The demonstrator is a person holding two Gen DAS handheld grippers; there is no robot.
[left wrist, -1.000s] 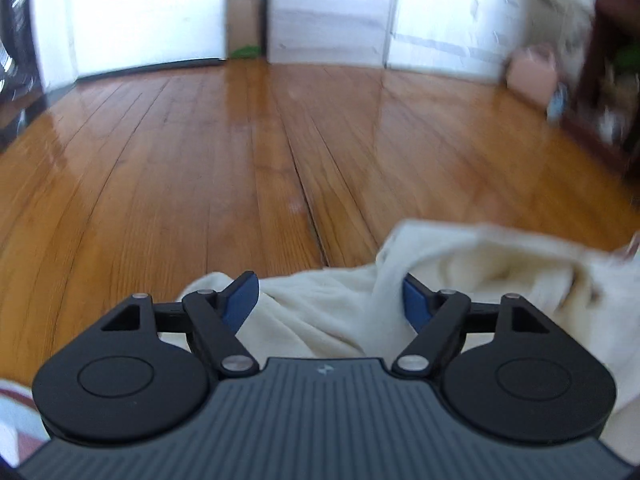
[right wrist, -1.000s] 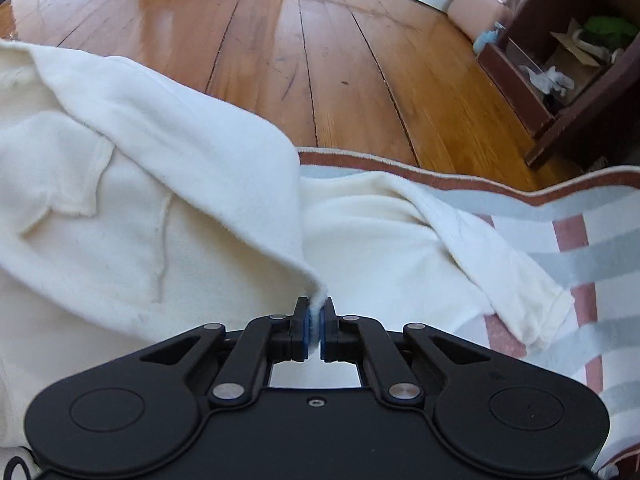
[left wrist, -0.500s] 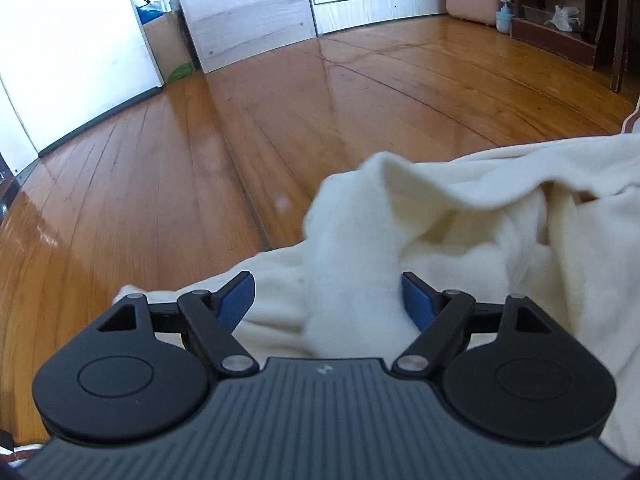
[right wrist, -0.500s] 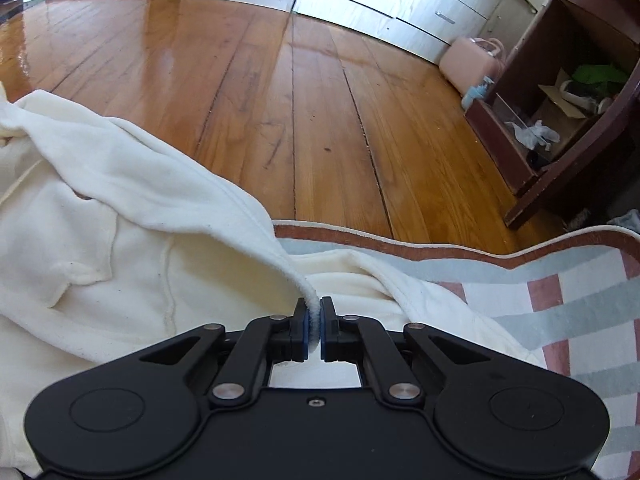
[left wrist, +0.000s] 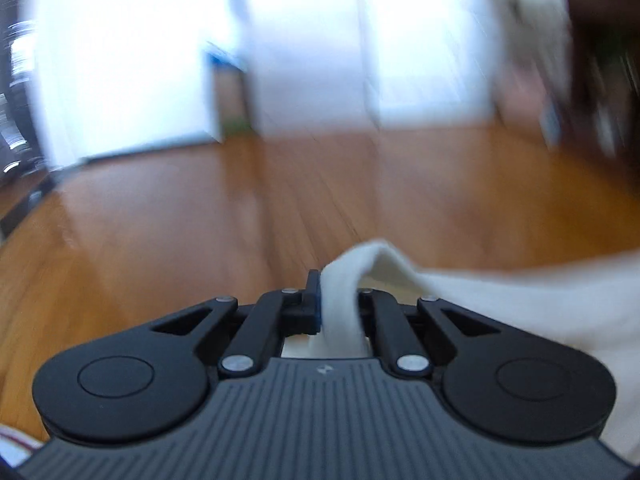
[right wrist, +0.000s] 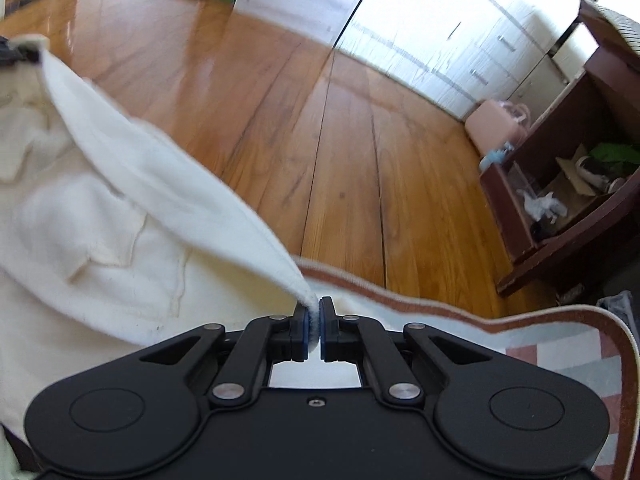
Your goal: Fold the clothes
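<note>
A: Left wrist view first. What has the left gripper got?

B: Its jaws are clamped on a fold of the cream garment. The cloth rises in a loop just above the fingertips and runs off to the right. The background is smeared with motion blur, so beyond the wooden floor and pale doors I can't tell much.

A: And the right wrist view?

B: The right gripper has its jaws together on a thin corner or edge of the same garment. From that pinch, a band of cloth stretches up and to the left toward a dark shape at the frame edge. That may be the other gripper, but I can't say for sure. The rest of the garment sags below the band, with a seam and what looks like a pocket showing. Under it lies a striped rug with a brown border, on the floor.

A: So which step is this?

B: I'd judge it the lift-and-spread: both ends held, fabric raised off the rug so it can be laid out or doubled over.

A: What does the next move need?

B: Even tension between the two grips, and both brought down together so the edge lands straight on the rug. The right pinch looks shallow, so a sharp tug might pull it free.
</note>
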